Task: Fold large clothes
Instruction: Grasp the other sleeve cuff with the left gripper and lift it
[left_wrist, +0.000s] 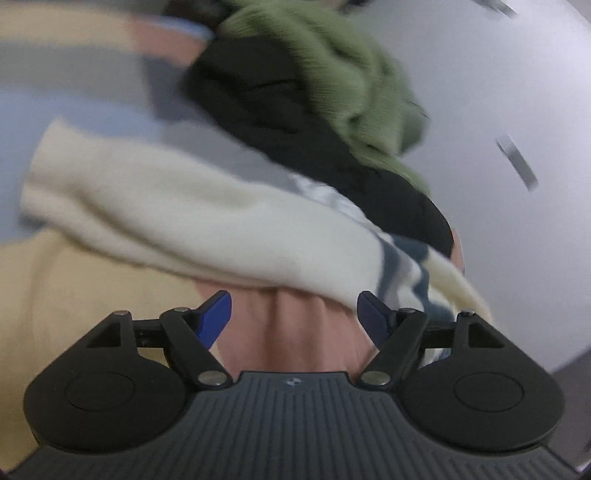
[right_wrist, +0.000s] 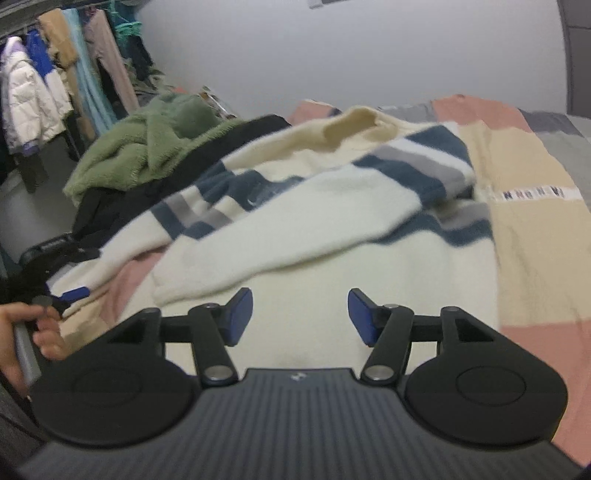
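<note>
Right hand-held gripper (right_wrist: 300, 315) open over cream striped sweater (right_wrist: 295, 206).

Both wrist views angled down, close over the bed, sharing the cream sweater (left_wrist: 184, 206) (right_wrist: 295, 221)

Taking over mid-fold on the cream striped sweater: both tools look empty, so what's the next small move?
Probably bring the right tool, open and empty, down onto the sweater's near hem and grip it: one sleeve already lies folded across the body, so the bottom edge looks next to lift toward the collar.

hanging coats (right_wrist: 26, 96) on rack, grey wall (right_wrist: 332, 48)
</note>
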